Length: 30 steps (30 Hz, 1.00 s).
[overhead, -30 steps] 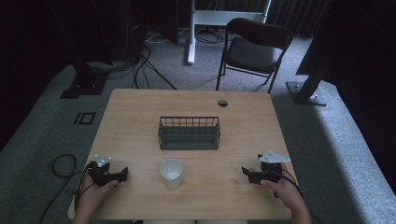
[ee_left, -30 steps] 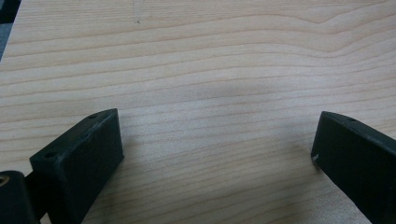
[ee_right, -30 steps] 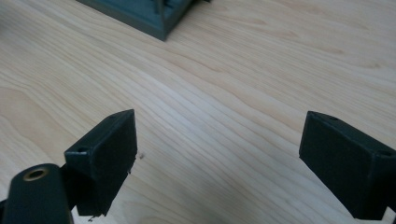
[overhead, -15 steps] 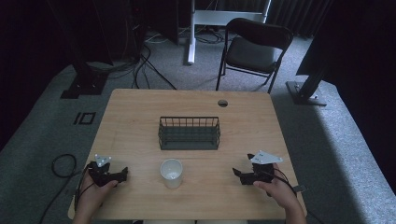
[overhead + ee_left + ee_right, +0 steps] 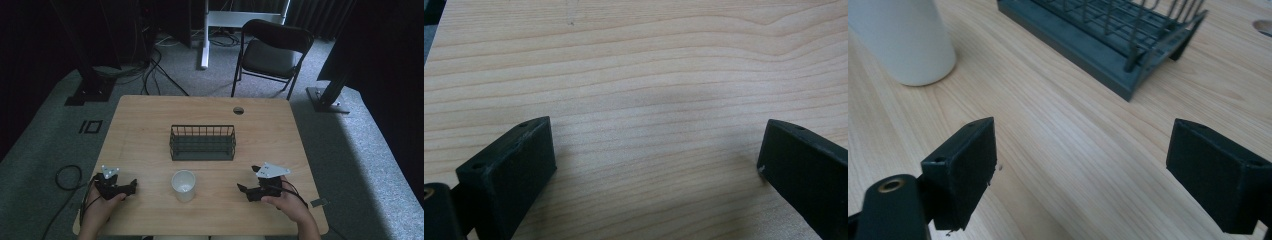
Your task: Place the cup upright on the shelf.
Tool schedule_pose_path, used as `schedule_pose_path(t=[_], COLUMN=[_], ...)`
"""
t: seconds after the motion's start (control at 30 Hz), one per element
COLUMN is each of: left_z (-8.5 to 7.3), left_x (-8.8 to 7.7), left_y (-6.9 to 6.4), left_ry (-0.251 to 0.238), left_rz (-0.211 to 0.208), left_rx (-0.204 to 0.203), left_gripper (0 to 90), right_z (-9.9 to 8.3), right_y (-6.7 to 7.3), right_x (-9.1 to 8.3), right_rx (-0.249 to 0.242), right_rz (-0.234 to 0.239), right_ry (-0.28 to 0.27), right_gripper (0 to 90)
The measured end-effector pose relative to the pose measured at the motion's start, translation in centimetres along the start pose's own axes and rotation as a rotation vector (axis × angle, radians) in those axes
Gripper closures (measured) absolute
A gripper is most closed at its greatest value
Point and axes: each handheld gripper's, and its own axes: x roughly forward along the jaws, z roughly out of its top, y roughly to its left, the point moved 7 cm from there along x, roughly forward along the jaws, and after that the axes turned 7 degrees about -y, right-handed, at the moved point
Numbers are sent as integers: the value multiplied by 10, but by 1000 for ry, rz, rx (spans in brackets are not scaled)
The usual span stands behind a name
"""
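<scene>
Black jaws on left gripper [image 5: 131, 187] and right gripper [image 5: 244, 191] gape wide, holding nothing.

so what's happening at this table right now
A person sits at a wooden table with a two-jaw gripper in each hand. The left gripper and the right gripper are both open and low over the near part of the table, holding nothing. A white cup stands between them, untouched, and a dark wire basket sits just beyond it at mid-table.
</scene>
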Motion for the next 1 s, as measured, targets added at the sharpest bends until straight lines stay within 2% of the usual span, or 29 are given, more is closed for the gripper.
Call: schedule_pose_path(t=[0.4, 0.5, 1.0], left_z=[0, 0, 0], left_x=[0, 0, 0], left_y=[0, 0, 0], left_ry=[0, 0, 0], left_rz=[0, 0, 0], left_rx=[0, 0, 0], left_gripper=[23, 23, 23], right_z=[7, 9, 14], right_y=[30, 36, 68], right_x=[19, 25, 50], right_rx=[-68, -62, -107], right_rz=[106, 132, 217], right_ry=[7, 0, 11], right_gripper=[124, 124, 124])
